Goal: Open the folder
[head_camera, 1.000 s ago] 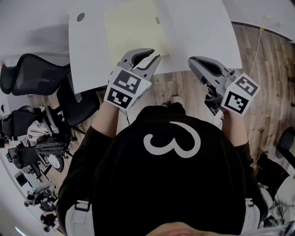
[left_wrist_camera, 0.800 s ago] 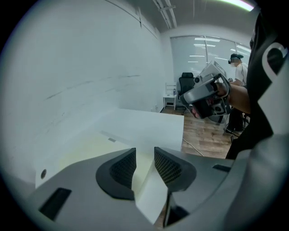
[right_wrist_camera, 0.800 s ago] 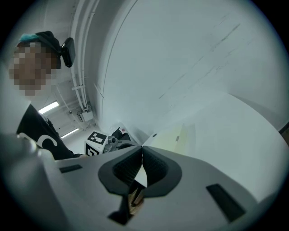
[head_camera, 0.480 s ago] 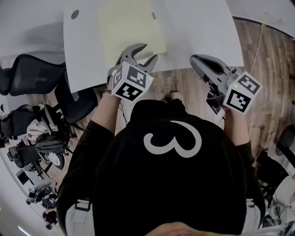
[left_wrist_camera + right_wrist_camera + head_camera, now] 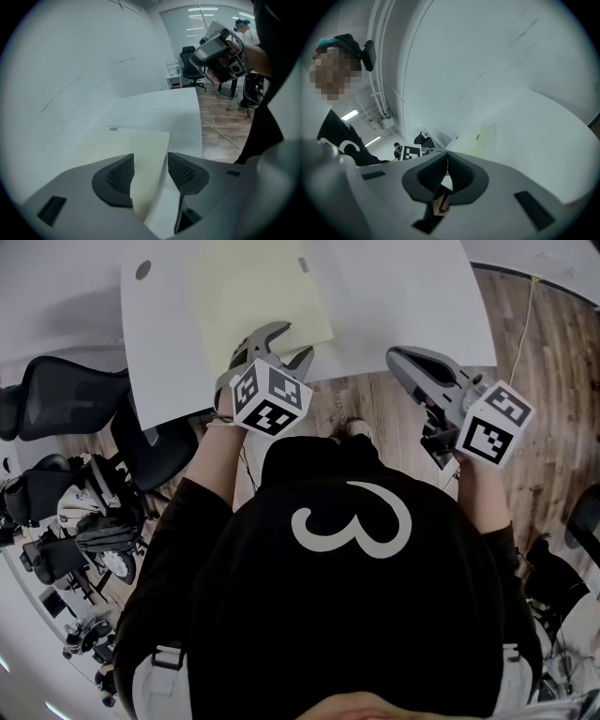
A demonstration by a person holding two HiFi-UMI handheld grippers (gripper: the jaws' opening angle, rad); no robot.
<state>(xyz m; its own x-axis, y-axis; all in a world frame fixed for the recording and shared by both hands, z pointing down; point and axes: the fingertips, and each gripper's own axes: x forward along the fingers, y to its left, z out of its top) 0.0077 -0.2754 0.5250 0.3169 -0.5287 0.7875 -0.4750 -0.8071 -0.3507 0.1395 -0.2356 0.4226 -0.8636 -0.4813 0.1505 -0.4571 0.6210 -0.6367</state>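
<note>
The folder [image 5: 258, 296] runs off the head view's top edge.

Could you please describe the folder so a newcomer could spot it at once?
Find the large white table. By its near edge, under the left gripper, whose jaws are opening over its corner, lies the folder. It alone is pale yellow, a flat sheet with a small grey tab.

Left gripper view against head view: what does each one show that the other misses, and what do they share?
Only the left gripper view: the ribbed pads of the left hand-held gripper, jaws opening, the yellow folder's near corner between them, unclamped. Only the head view: that gripper's marker cube, the white 3 on the person's top, a grey disc on the table. Both: folder, table, right hand-held gripper.
</note>
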